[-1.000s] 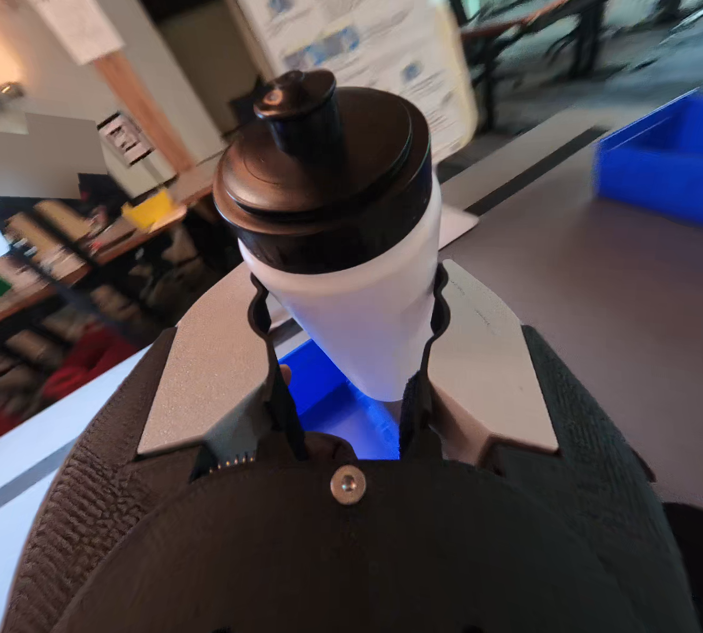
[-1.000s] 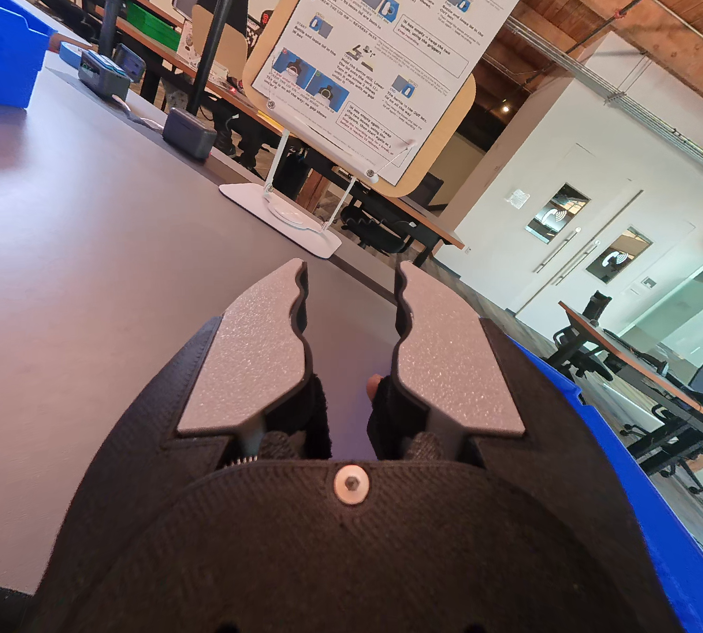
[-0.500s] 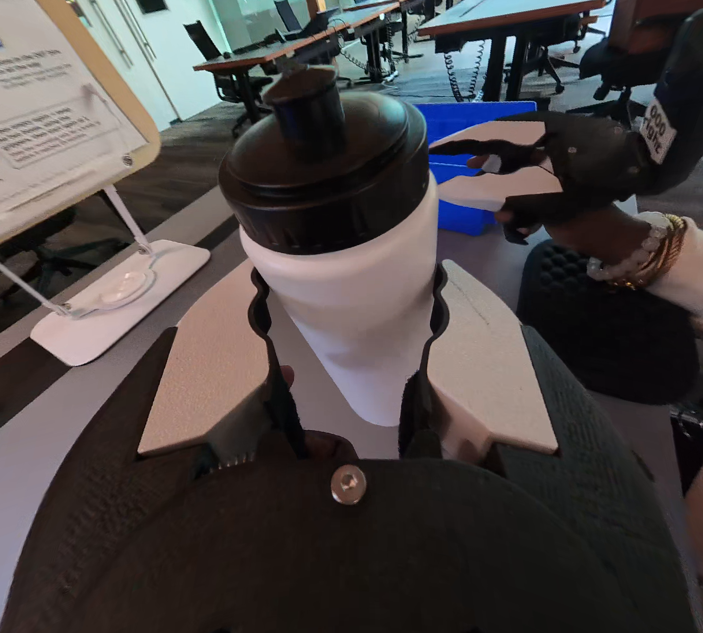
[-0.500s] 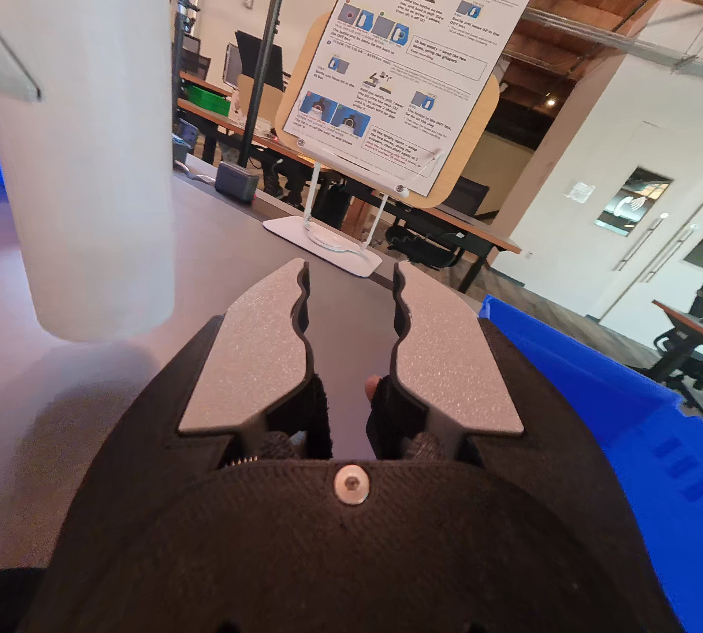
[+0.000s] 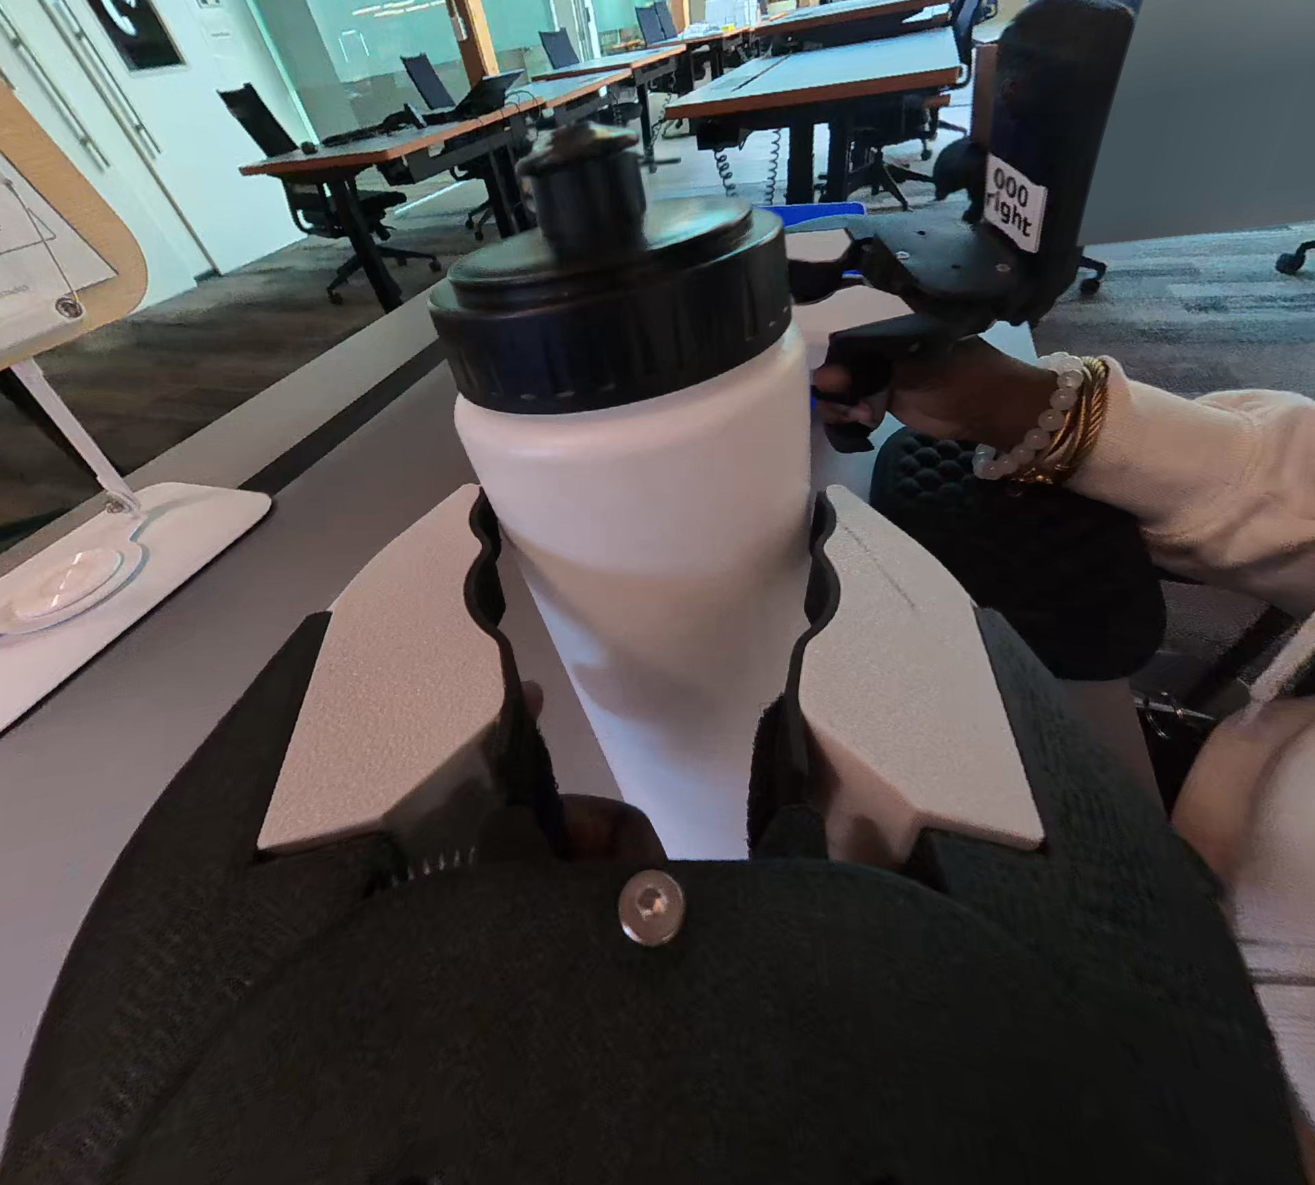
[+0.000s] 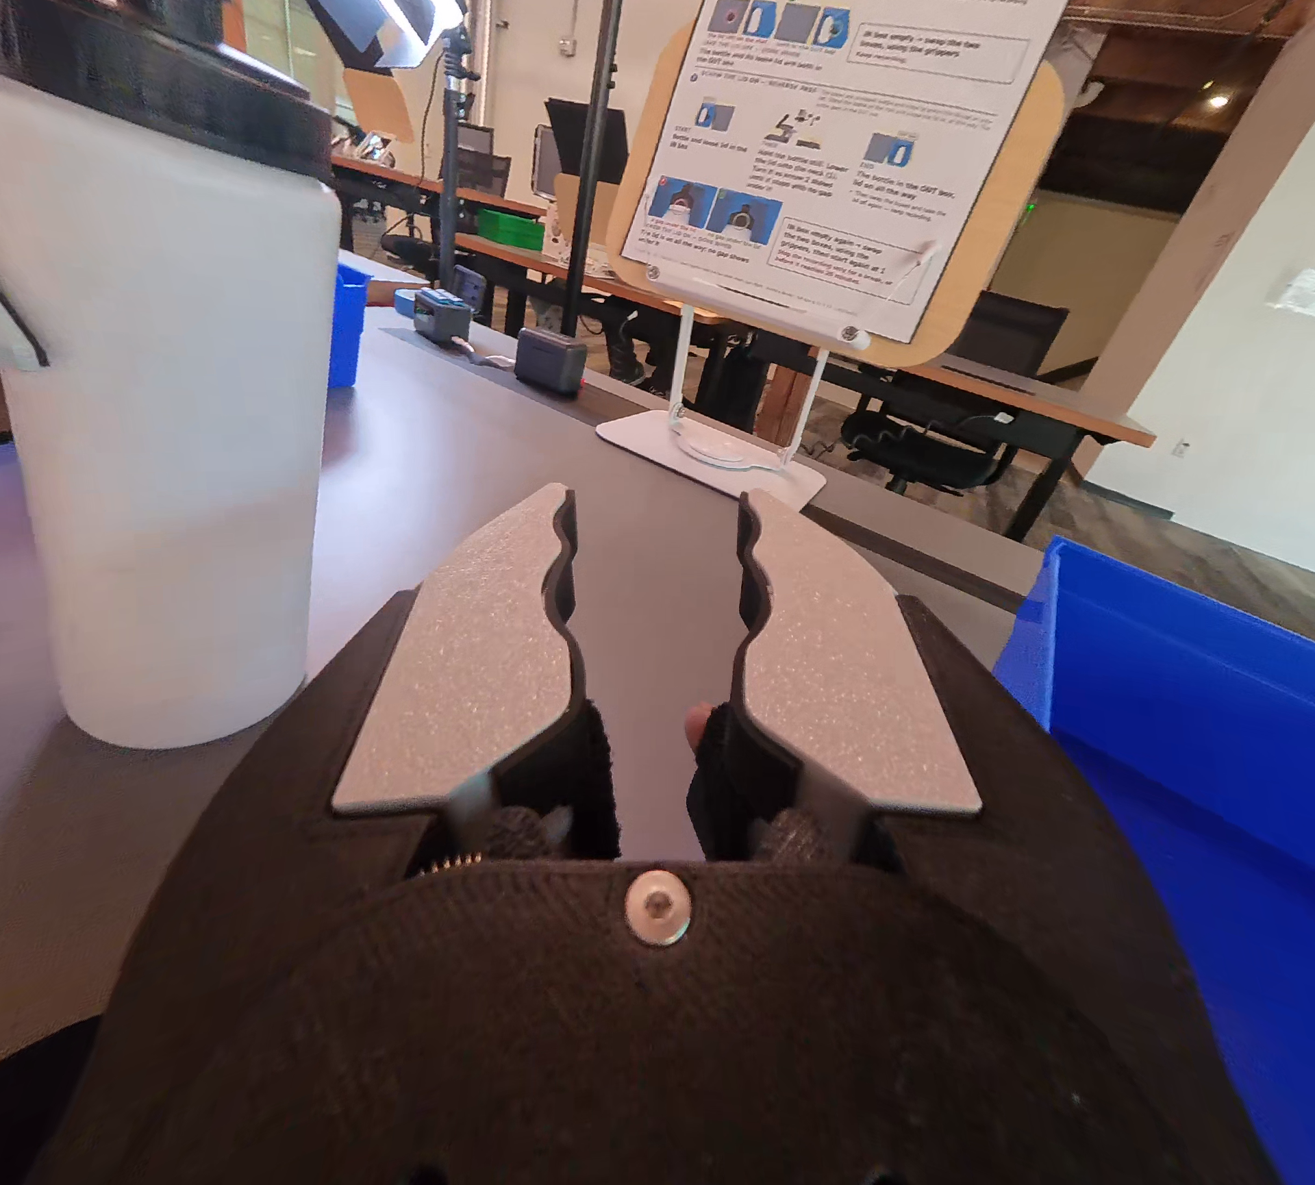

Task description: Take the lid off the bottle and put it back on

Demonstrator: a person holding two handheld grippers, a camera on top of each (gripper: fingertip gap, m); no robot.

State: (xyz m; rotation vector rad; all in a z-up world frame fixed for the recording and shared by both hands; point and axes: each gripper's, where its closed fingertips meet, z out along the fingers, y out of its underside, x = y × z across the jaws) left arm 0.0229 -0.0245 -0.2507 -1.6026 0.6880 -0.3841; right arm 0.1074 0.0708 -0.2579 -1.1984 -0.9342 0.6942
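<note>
The bottle (image 5: pixel 633 510) base is hiding behind the left gripper (image 5: pixel 651 574) body. In the right wrist view, the frame's edge is cropping its lid (image 6: pixel 142 62) and left side.

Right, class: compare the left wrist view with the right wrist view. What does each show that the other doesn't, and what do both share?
Only the left wrist view shows the left gripper shut on the white bottle, plus the person's sleeve and bracelets.

Only the right wrist view shows the right gripper's open, empty jaws, the whole instruction board and a blue bin beside it.

Both show the bottle with its black lid on, and the grey table.
</note>
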